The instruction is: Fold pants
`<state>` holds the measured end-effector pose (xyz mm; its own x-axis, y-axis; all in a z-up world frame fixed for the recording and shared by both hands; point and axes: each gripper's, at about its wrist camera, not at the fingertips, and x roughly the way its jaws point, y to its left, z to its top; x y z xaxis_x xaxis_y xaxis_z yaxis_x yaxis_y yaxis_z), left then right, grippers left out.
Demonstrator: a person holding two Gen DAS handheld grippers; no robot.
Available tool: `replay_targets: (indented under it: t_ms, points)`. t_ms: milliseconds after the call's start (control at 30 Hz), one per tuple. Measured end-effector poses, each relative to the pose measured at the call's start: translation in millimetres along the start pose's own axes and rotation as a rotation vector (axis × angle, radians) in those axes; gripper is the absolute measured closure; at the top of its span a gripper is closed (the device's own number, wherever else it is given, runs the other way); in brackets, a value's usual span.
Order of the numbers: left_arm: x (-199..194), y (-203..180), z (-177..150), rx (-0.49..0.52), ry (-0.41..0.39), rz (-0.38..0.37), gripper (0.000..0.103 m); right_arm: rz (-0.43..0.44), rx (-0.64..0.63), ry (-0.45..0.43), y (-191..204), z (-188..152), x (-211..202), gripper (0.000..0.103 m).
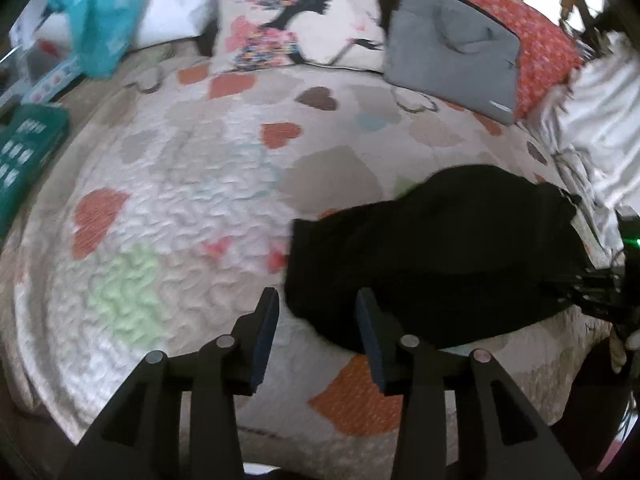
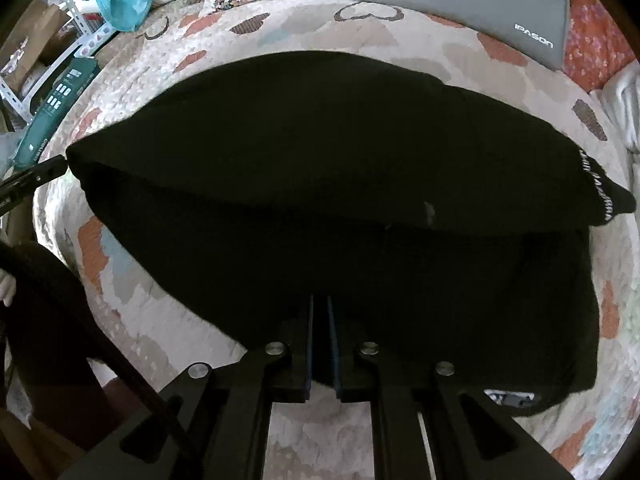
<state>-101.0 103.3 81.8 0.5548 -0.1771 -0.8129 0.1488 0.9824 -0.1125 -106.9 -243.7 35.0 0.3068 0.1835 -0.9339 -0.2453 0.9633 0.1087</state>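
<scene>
Black pants (image 2: pixel 320 152) lie folded over on a heart-patterned quilt (image 2: pixel 256 28), with white lettering on the end at the right. My right gripper (image 2: pixel 320 300) is shut on the near edge of the pants, its blue pads almost together with dark cloth between them. In the left wrist view the pants (image 1: pixel 440 248) lie to the right. My left gripper (image 1: pixel 318 294) is open just above the quilt (image 1: pixel 180 208) at the pants' left edge, with nothing pinched between its fingers. From the right wrist view the left gripper (image 2: pixel 36 178) shows at the pants' left corner.
At the far side lie a printed cushion (image 1: pixel 296 16), a grey laptop sleeve (image 1: pixel 452 48) on a red patterned pillow (image 1: pixel 544 44), and teal cloth (image 1: pixel 100 12). A green box (image 1: pixel 24 152) sits beyond the bed's left edge, and white bedding (image 1: pixel 600 128) is bunched at the right.
</scene>
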Motion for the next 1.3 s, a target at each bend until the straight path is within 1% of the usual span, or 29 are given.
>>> replay_targets:
  t_ms: [67, 100, 133, 167, 200, 267, 300, 333, 400, 433, 500, 533, 600, 667, 700, 733, 767, 800, 833, 867, 900, 967, 1000, 1133, 1200, 1267, 1300]
  points:
    - [-7.8, 17.4, 0.0, -0.086, -0.013, -0.004, 0.060, 0.005, 0.003, 0.004, 1.4, -1.9, -7.0, 0.090]
    - [-10.8, 29.0, 0.2, -0.152, -0.019, -0.022, 0.059, 0.012, 0.004, 0.002, 2.7, -0.7, -12.4, 0.090]
    - [-11.7, 38.9, 0.9, -0.213, -0.021, -0.046, 0.059, 0.031, 0.004, -0.007, 6.0, 1.6, -20.0, 0.089]
    - [-9.9, 51.6, 1.2, -0.300, -0.019, -0.093, 0.059, 0.055, 0.001, -0.022, 10.5, 6.1, -27.0, 0.089]
    - [-6.6, 58.5, 1.5, -0.351, -0.017, -0.135, 0.058, 0.082, -0.004, -0.040, 15.7, 13.2, -33.8, 0.086]
    - [3.0, 67.3, 0.6, -0.442, -0.017, -0.201, 0.059, 0.149, -0.026, -0.086, 33.4, 34.1, -45.4, 0.071]
    - [6.5, 67.4, -1.5, -0.463, -0.022, -0.212, 0.059, 0.189, -0.043, -0.106, 44.4, 46.2, -48.7, 0.058]
    - [9.3, 66.2, -3.6, -0.473, -0.029, -0.225, 0.059, 0.232, -0.066, -0.124, 59.4, 60.5, -50.4, 0.052]
    - [14.3, 60.9, -11.8, -0.466, -0.032, -0.251, 0.059, 0.278, -0.143, -0.136, 90.8, 81.9, -48.5, 0.051]
    - [15.7, 58.2, -15.5, -0.454, -0.030, -0.261, 0.059, 0.291, -0.218, -0.128, 115.2, 96.9, -43.0, 0.051]
    - [16.0, 54.1, -24.4, -0.429, -0.037, -0.280, 0.059, 0.307, -0.299, -0.100, 146.1, 115.5, -32.0, 0.051]
    - [15.3, 53.3, -26.6, -0.420, -0.037, -0.285, 0.059, 0.322, -0.352, -0.070, 168.3, 128.7, -21.1, 0.051]
    - [12.6, 49.2, -28.5, -0.383, -0.044, -0.280, 0.059, 0.324, -0.430, -0.028, 200.4, 141.1, -3.6, 0.051]
    - [12.1, 46.9, -30.8, -0.348, -0.046, -0.266, 0.059, 0.306, -0.506, 0.018, 230.1, 148.2, 16.7, 0.051]
    - [13.9, 47.5, -31.7, -0.346, -0.041, -0.265, 0.059, 0.278, -0.562, 0.044, 247.5, 149.5, 30.8, 0.052]
    - [16.3, 49.4, -32.6, -0.354, -0.033, -0.265, 0.059, 0.228, -0.610, 0.056, 261.1, 147.2, 43.4, 0.052]
    - [18.7, 51.7, -33.9, -0.366, -0.025, -0.270, 0.059, 0.191, -0.644, 0.063, 264.8, 147.2, 52.2, 0.052]
    - [21.4, 54.8, -34.6, -0.384, -0.019, -0.281, 0.059, 0.143, -0.678, 0.076, 271.5, 143.3, 62.9, 0.052]
    - [22.7, 57.6, -35.1, -0.398, -0.018, -0.292, 0.059, 0.109, -0.703, 0.098, 275.5, 139.7, 73.8, 0.065]
    - [23.3, 59.5, -34.8, -0.411, -0.024, -0.308, 0.059, 0.081, -0.716, 0.107, 276.6, 137.2, 80.4, 0.075]
    - [23.1, 60.0, -34.4, -0.413, -0.030, -0.320, 0.059, 0.064, -0.716, 0.118, 274.8, 135.4, 83.7, 0.079]
    - [23.7, 58.2, -32.1, -0.409, -0.043, -0.342, 0.059, 0.109, -0.657, 0.106, 265.9, 140.7, 76.2, 0.095]
    - [25.0, 56.6, -30.5, -0.407, -0.047, -0.347, 0.059, 0.154, -0.604, 0.104, 258.8, 146.4, 69.3, 0.097]
    - [31.2, 48.8, -22.2, -0.416, -0.069, -0.398, 0.059, 0.219, -0.505, 0.059, 243.3, 164.5, 45.0, 0.097]
    - [32.7, 41.3, -16.8, -0.404, -0.088, -0.406, 0.058, 0.223, -0.483, 0.051, 242.4, 171.4, 39.3, 0.097]
    - [35.6, 32.4, -12.1, -0.386, -0.092, -0.411, 0.052, 0.228, -0.462, 0.041, 241.6, 178.1, 36.7, 0.097]
    - [37.1, 28.7, -10.3, -0.375, -0.091, -0.402, 0.052, 0.230, -0.455, 0.037, 242.0, 181.8, 36.5, 0.097]
